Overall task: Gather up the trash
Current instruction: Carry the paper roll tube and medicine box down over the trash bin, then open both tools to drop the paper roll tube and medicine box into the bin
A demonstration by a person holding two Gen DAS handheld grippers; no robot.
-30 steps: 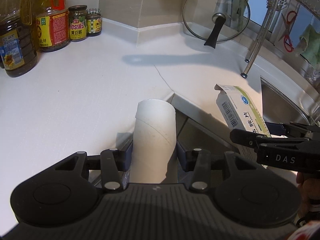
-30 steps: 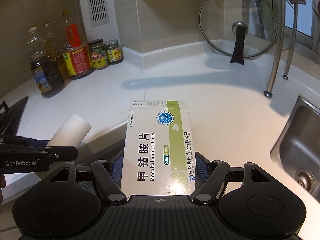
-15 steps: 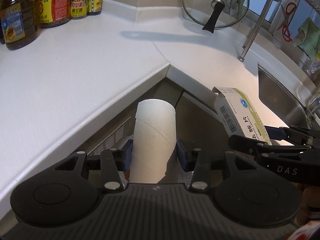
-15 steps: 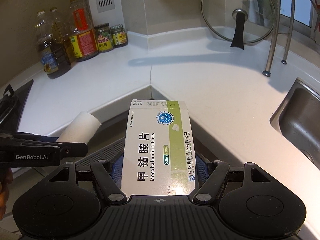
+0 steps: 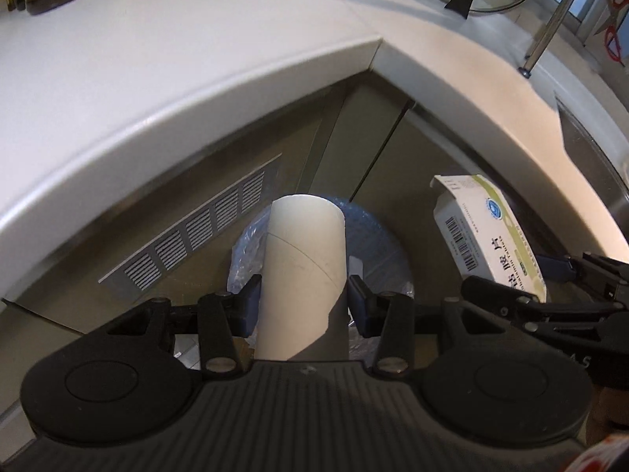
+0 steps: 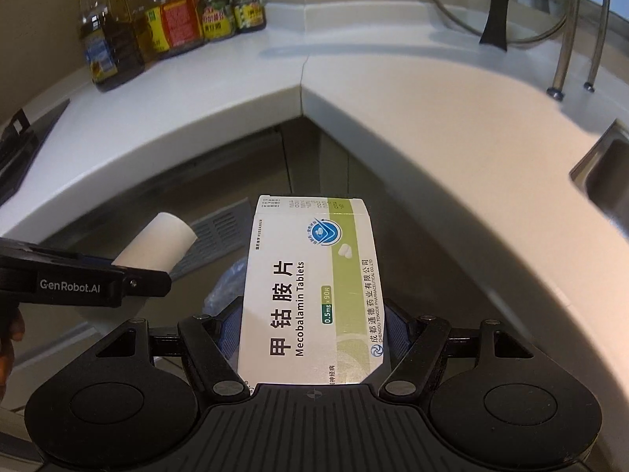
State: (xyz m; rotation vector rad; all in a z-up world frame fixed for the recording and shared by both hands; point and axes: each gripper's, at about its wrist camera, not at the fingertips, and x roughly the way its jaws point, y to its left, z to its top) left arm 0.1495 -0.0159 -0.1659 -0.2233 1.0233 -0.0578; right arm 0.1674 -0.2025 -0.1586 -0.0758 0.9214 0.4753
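Observation:
My left gripper (image 5: 303, 303) is shut on a pale cardboard tube (image 5: 304, 271) that sticks out forward between its pads. My right gripper (image 6: 312, 324) is shut on a white and green medicine box (image 6: 310, 287), held flat with its printed face up. Both hang below the counter edge, side by side, above a bin lined with a blue plastic bag (image 5: 377, 244). The bag (image 6: 226, 281) also peeks out under the box in the right wrist view. There the tube (image 6: 159, 247) and the left gripper's side show at the left. The box (image 5: 487, 236) shows at the right of the left wrist view.
A white L-shaped countertop (image 6: 432, 126) wraps around above, with cabinet doors and a vent grille (image 5: 192, 236) below it. Oil bottles and jars (image 6: 157, 35) stand at the back left, a glass pot lid (image 6: 499, 0) at the back right, a steel sink (image 6: 605, 173) at the right.
Both grippers have sunk from counter height to below the counter edge, keeping the tube and the box in their grip. The blue-lined bin has come into view under them.

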